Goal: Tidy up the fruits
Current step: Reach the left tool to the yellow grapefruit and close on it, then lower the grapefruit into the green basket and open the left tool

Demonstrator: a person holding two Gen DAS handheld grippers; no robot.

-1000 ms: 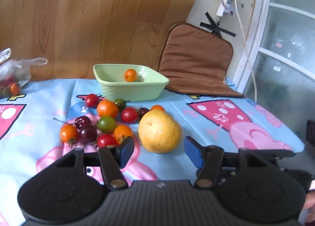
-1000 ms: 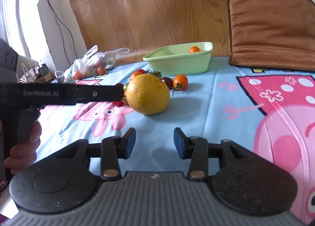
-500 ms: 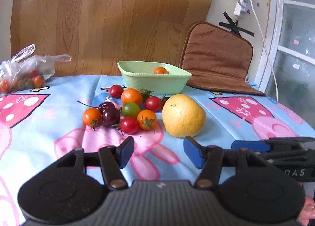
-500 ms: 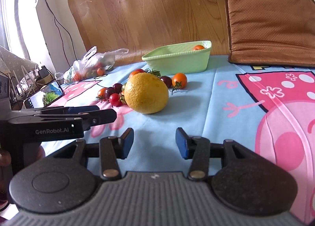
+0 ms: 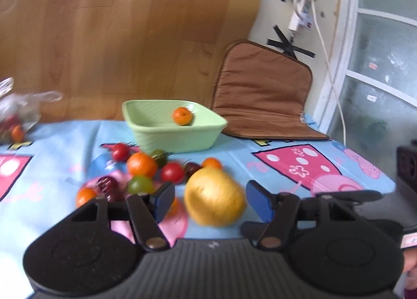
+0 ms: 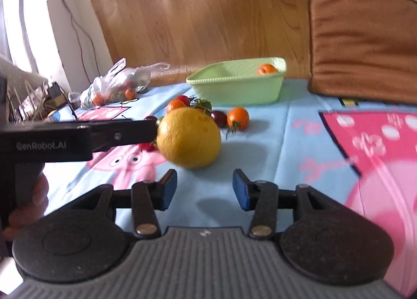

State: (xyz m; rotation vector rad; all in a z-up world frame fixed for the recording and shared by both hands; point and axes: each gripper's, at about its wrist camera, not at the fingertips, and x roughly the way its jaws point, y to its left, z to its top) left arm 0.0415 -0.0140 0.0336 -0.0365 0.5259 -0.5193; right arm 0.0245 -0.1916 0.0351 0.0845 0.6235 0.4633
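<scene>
On surface w/ cartoon-print blue cloth [image 5: 65, 142], large round yellow citrus [image 5: 215, 196] sits between released left gripper [image 5: 208, 201] pads, jaws just widening, right gripper [image 6: 204, 189] also released, empty; risk: nudge rolls it into tomatoes.

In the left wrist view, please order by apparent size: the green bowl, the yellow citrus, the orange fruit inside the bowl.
1. green bowl
2. yellow citrus, though it is nearer the camera, which enlarges it
3. orange fruit in the bowl, clearly smallest
</scene>
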